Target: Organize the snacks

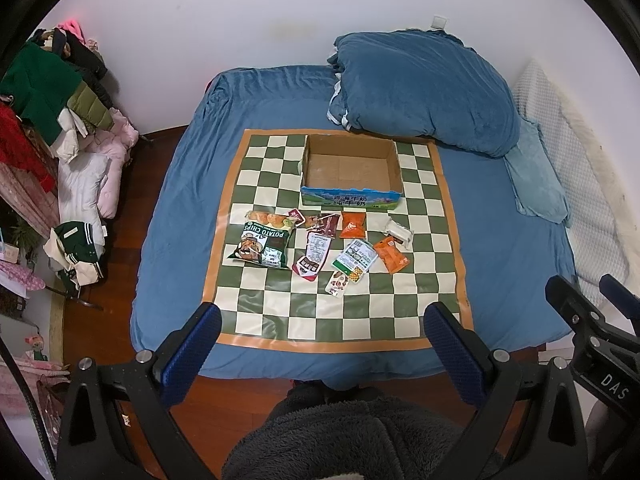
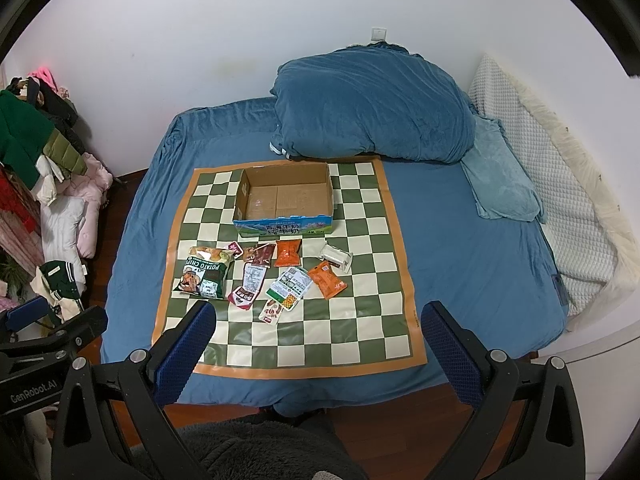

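Left wrist view: left gripper [image 1: 322, 334] jaws spread wide, nothing between them, held above the near edge of the bed [image 1: 500, 264]; right gripper [image 1: 592, 304] visible at the right edge, its jaw gap can't be read from here. Checkered mat [image 1: 332, 320] lies flat on the bed; cardboard box [image 1: 351, 196] sits at the mat's far side, open top up, nothing inside, long axis left-right, printed face toward camera. Snacks scattered just in front of the box, none touching it: potato chips bag [image 1: 266, 244] leftmost, long axis near-far, print upside down so its top points toward camera; orange packet [image 1: 353, 225] upright in line with the box; second orange packet [image 1: 391, 255] tilted, long axis diagonal; white packet [image 1: 400, 233] just beside it; green-and-white sachet [image 1: 355, 260] diagonal; dark red sachet [image 1: 313, 258] long axis near-far.

Right wrist view: right gripper [image 2: 318, 330] jaws also wide apart, holding nothing, over the mat's near half; left gripper body shows at the left edge. Box [image 2: 285, 226] slightly rotated here, same orientation relative to mat; chips bag [image 2: 203, 278] just beyond the left finger [image 2: 188, 344]; blue duvet [image 2: 376, 108] bunched behind the box, touching the mat's far edge.
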The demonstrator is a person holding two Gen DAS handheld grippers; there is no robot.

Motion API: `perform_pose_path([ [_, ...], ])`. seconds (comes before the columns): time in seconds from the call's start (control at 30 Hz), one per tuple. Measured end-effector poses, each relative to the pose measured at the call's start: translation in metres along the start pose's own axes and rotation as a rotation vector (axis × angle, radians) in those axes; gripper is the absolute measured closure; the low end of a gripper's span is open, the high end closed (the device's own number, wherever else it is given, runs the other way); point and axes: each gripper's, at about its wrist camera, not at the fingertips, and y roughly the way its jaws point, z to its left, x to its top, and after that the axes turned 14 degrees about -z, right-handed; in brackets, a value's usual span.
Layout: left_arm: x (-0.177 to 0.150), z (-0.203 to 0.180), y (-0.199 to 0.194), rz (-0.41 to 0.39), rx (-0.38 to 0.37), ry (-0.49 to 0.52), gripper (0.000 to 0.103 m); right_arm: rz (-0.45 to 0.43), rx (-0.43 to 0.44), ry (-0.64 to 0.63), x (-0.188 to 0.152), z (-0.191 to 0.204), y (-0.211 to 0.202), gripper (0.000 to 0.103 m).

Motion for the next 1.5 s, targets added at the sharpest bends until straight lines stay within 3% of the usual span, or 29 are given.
perform_pose_path([
  [0.23, 0.025, 0.002, 0.016, -0.057, 0.044, -0.027, 0.000, 0.005, 0.016, 0.034, 0.027, -0.005, 0.008, 0.000],
  [0.37, 0.025, 0.028, 0.069, -0.034, 0.123, -0.067, 0.000, 0.050, 0.098, 0.096, 0.031, -0.010, 0.064, 0.000],
  [0.43, 0.019, 0.044, 0.100, -0.010, 0.168, -0.067, 0.000, 0.107, 0.145, 0.128, 0.019, -0.010, 0.097, 0.000],
  [0.53, 0.008, 0.074, 0.159, 0.059, 0.203, -0.077, 0.000, 0.222, 0.228, 0.154, -0.007, 0.007, 0.185, 0.000],
  [0.67, -0.009, 0.116, 0.242, 0.181, 0.169, -0.124, 0.001, 0.306, 0.214, 0.115, -0.034, 0.040, 0.278, 0.000],
  [0.9, -0.029, 0.165, 0.383, 0.307, 0.097, -0.090, 0.006, 0.456, 0.243, 0.175, -0.114, 0.112, 0.447, 0.000],
  [1.07, -0.037, 0.154, 0.463, 0.371, 0.008, -0.025, 0.010, 0.568, 0.200, 0.245, -0.165, 0.135, 0.554, 0.000],
  [1.2, -0.044, 0.127, 0.526, 0.438, -0.084, -0.008, 0.010, 0.624, 0.114, 0.308, -0.192, 0.117, 0.612, 0.000],
  [1.5, -0.080, 0.056, 0.624, 0.538, -0.146, 0.090, 0.010, 0.698, 0.035, 0.487, -0.222, 0.055, 0.670, 0.000],
])
